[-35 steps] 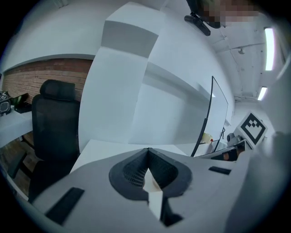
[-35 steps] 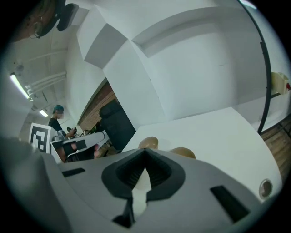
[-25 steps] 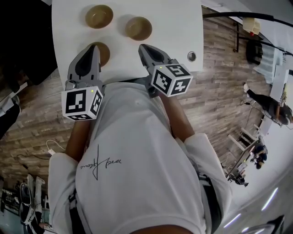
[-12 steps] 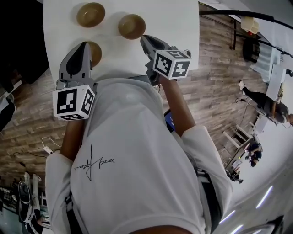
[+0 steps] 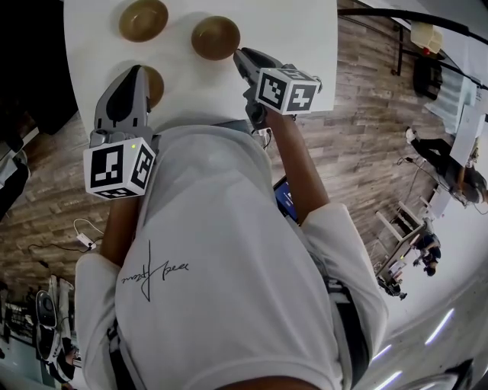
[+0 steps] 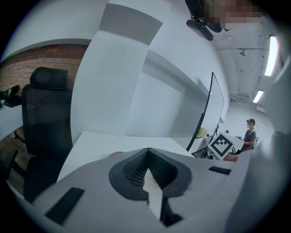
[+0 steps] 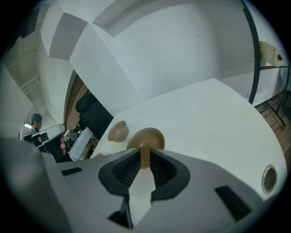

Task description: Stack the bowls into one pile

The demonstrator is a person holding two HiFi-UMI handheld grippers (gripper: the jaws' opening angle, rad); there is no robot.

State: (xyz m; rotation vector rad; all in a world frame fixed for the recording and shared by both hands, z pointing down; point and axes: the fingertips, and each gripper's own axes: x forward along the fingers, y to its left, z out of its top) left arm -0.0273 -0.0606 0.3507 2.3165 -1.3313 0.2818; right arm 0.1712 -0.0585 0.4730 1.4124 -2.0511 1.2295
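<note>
Standing at the near edge of the table [image 5: 290,30], the person is holding both tools out over its white top. The left gripper [image 5: 137,70] is hovering just inside that near edge with its claw fully closed, the tips meeting and nothing sitting between them. It is covering part of the near bowl [image 5: 155,82], which is resting on the table close to the edge; whether the tool is touching it is not showing.

Further in over the table, the right gripper [image 5: 238,53] is reaching to the middle bowl [image 5: 215,37]. Its jaws are standing only a slit apart, and the brown rim of that bowl is filling the slit in the right gripper view, so the claw is reading as clamped on the rim. The bowl is looking as if it is sitting on the table surface, not lifted.

Toward the table's far edge, the far bowl [image 5: 142,19] is lying alone, apart from both tools.

By my reading, the task is only beginning: all three bowls are sitting separately on the table, none nested in another. Everything is remaining to be done, namely carrying the middle bowl onto one of the others and then adding the third to make one pile.
</note>
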